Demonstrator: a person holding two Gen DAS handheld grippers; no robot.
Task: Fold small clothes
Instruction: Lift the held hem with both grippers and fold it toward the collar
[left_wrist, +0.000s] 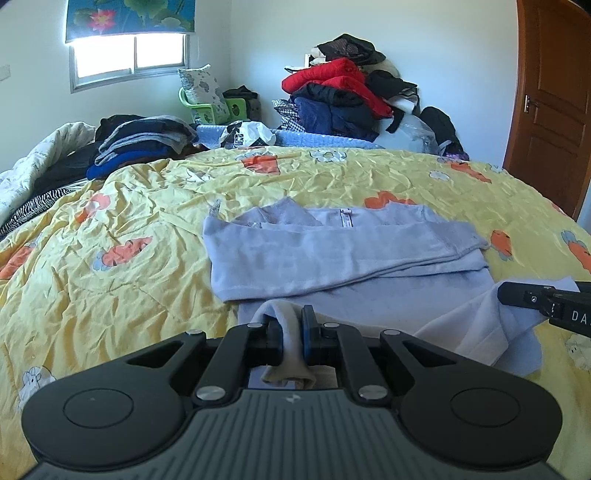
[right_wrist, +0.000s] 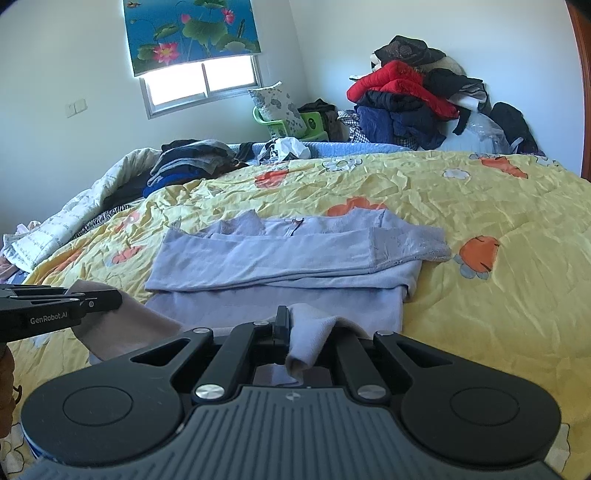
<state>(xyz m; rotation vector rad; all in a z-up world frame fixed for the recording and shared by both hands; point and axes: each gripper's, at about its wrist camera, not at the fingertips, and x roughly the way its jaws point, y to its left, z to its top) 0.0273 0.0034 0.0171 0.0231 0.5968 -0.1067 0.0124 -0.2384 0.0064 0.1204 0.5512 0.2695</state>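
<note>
A light purple long-sleeved shirt (left_wrist: 332, 258) lies on the yellow bedspread (left_wrist: 110, 258), its sleeves folded across the chest. My left gripper (left_wrist: 291, 332) is shut on the shirt's near hem at the left corner. My right gripper (right_wrist: 306, 332) is shut on the near hem at the right corner; the shirt (right_wrist: 277, 254) spreads out ahead of it. Each gripper shows at the edge of the other's view: the right one (left_wrist: 546, 302) and the left one (right_wrist: 62, 306). Both hem corners are lifted and bunched between the fingers.
A stack of folded dark clothes (left_wrist: 140, 144) sits at the far left of the bed. A heap of red and dark jackets (left_wrist: 351, 96) is piled against the far wall. A green chair with a pillow (left_wrist: 210, 99) stands under the window. A wooden door (left_wrist: 554, 110) is at right.
</note>
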